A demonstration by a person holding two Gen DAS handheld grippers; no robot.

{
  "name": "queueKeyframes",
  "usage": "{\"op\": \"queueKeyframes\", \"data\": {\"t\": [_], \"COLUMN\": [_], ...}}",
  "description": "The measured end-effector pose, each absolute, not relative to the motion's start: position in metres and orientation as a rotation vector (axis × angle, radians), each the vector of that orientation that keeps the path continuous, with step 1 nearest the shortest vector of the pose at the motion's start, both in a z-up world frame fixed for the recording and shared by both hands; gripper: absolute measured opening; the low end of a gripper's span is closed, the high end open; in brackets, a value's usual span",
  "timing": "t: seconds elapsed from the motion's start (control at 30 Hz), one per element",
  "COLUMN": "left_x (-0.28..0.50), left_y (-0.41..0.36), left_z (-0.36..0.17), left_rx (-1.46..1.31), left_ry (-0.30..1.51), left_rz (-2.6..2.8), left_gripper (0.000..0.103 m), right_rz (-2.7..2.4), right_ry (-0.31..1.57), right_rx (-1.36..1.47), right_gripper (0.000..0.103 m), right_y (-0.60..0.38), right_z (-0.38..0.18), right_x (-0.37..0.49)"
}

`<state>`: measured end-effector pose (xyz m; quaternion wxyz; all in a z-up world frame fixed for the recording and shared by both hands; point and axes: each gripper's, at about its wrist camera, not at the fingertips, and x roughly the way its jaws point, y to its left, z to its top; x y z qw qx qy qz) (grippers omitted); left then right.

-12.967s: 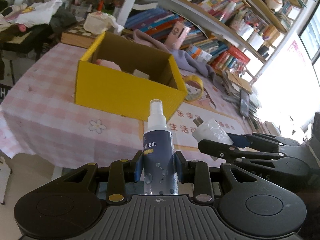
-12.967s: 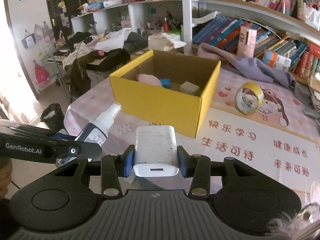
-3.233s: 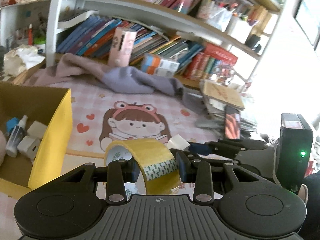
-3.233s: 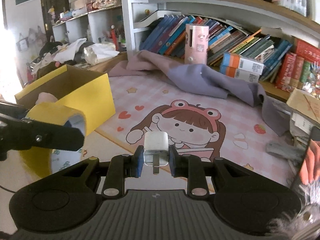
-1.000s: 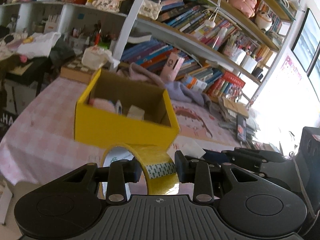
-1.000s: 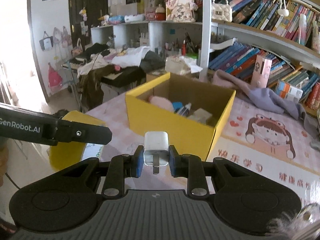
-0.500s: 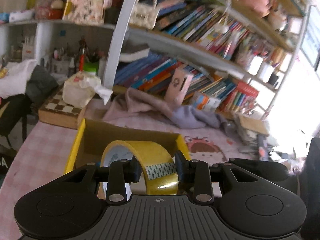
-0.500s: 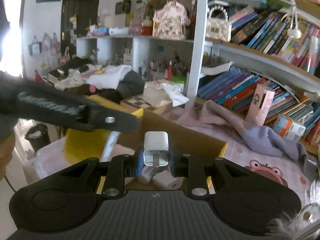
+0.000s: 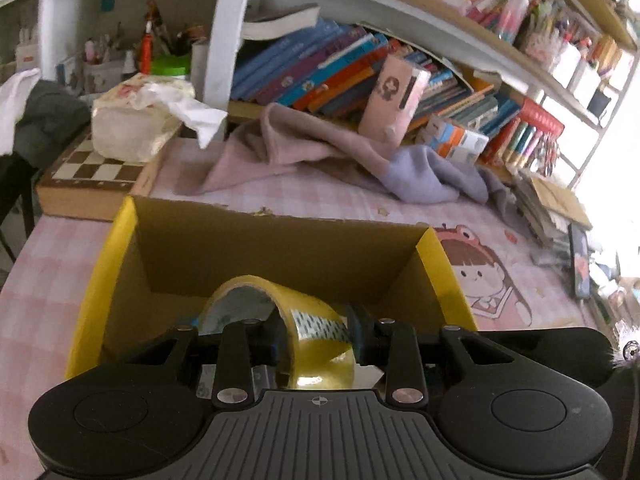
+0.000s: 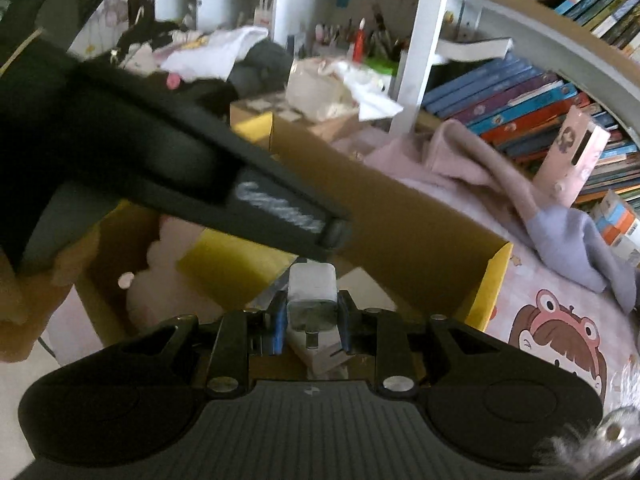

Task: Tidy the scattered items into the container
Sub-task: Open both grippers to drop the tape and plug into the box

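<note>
Nearly done: left hand-held gripper (image 9: 314,344) gripped tape roll (image 9: 316,332) & right hand-held gripper (image 10: 312,320) gripped white charger (image 10: 312,292) over yellow box (image 9: 100,280), both unreleased

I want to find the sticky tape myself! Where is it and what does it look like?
Find the big yellow cardboard box on the pink checked tablecloth. Over its opening, the left gripper pinches the tape roll. It is the only shiny yellow ring there, with a hollow middle.
</note>
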<state>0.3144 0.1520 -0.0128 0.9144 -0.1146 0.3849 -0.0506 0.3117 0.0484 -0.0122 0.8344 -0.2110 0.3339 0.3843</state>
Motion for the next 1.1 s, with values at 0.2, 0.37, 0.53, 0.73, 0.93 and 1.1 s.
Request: {"op": "queueKeyframes", "data": {"t": [0.2, 0.37, 0.53, 0.73, 0.93, 1.1], "left_x": [0.328, 0.335, 0.321, 0.291, 0.244, 0.2], "left_y": [0.148, 0.143, 0.14, 0.144, 0.147, 0.14], "left_z": [-0.022, -0.026, -0.013, 0.016, 0.047, 0.062], "left_rx": [-0.223, -0.192, -0.136, -0.124, -0.134, -0.145], "left_ry": [0.828, 0.837, 0.768, 0.658, 0.538, 0.468], "left_rz": [-0.109, -0.085, -0.047, 0.006, 0.051, 0.081], "left_gripper": [0.031, 0.033, 0.073, 0.082, 0.092, 0.095], "right_rz": [0.823, 0.825, 0.829, 0.838, 0.809, 0.755], "right_ry": [0.736, 0.744, 0.721, 0.675, 0.591, 0.504], "right_rx": [-0.467, -0.464, -0.444, -0.388, -0.328, -0.278], "right_gripper": [0.024, 0.024, 0.034, 0.039, 0.046, 0.049], "right_y": [0.052, 0.055, 0.054, 0.046, 0.025, -0.003], "right_z": [-0.019, -0.02, -0.017, 0.0, 0.026, 0.049], "right_x": [0.317, 0.321, 0.321, 0.316, 0.296, 0.267]}}
